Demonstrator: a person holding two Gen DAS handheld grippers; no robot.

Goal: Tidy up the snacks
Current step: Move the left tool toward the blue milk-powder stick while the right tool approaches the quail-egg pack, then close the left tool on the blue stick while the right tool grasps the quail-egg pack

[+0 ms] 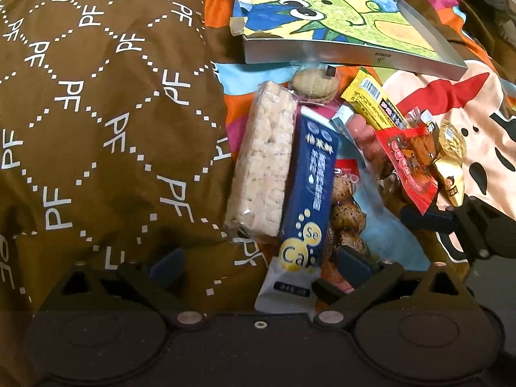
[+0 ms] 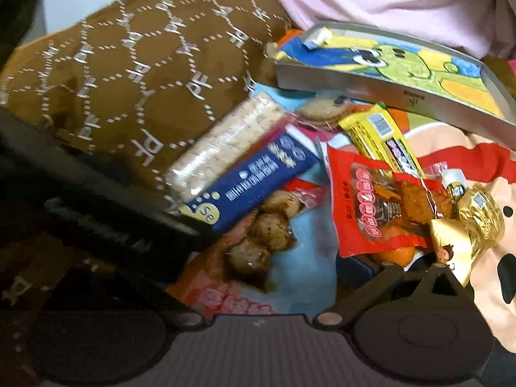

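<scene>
Where the snacks [image 1: 309, 161] are heaped on a colourful cartoon bedsheet [image 1: 451, 103], a brown patterned cushion [image 1: 96, 113] is seen beside them and a silver tray [image 1: 338, 22] behind. The left gripper [image 1: 258, 266] is spread apart around the blue packet [image 1: 306, 190]. The right gripper [image 2: 364, 266] is partly hidden; its opening cannot be determined.

Probably a home bedroom: cartoon bedspread [image 1: 451, 103], brown pillow [image 1: 96, 113], pink bedding [image 2: 371, 0].

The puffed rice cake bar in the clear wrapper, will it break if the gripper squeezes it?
Probably, if squeezed hard. The puffed rice cake bar looks like loosely stuck grains, so it likely crumbles and feels light for its size. Its clear film wrapper looks glossy, so it may slip. It lies flat beside the blue packet, so it shouldn't roll.
</scene>
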